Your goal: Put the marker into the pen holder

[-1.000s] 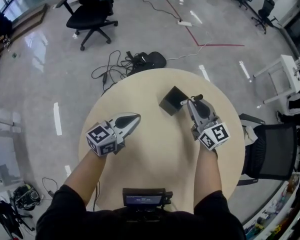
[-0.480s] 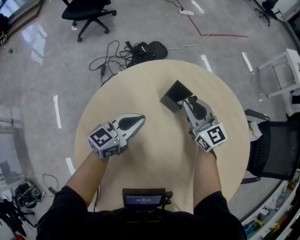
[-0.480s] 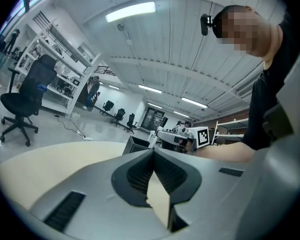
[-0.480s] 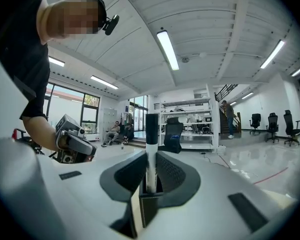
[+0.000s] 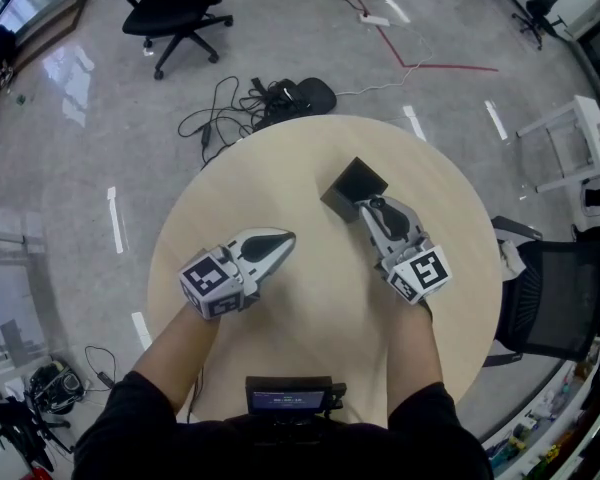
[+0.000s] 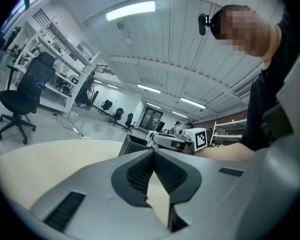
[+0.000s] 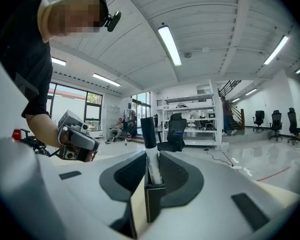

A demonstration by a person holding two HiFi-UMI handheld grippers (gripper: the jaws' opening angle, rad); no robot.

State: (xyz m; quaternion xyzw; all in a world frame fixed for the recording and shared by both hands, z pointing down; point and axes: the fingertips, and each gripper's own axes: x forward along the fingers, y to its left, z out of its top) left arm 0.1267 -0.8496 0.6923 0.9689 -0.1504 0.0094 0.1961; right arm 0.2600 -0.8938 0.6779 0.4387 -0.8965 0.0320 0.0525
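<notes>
Right gripper (image 5: 367, 206), seemingly level, grips marker (image 7: 150, 150)

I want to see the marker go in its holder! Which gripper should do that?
Right. The right gripper is shut on the marker, holding it upright right by the black pen holder. The left gripper is shut, empty, and farther from the holder.

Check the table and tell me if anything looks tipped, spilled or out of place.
Nothing stands out. The pen holder stands upright on the table, and the right gripper holds the marker upright at it.
</notes>
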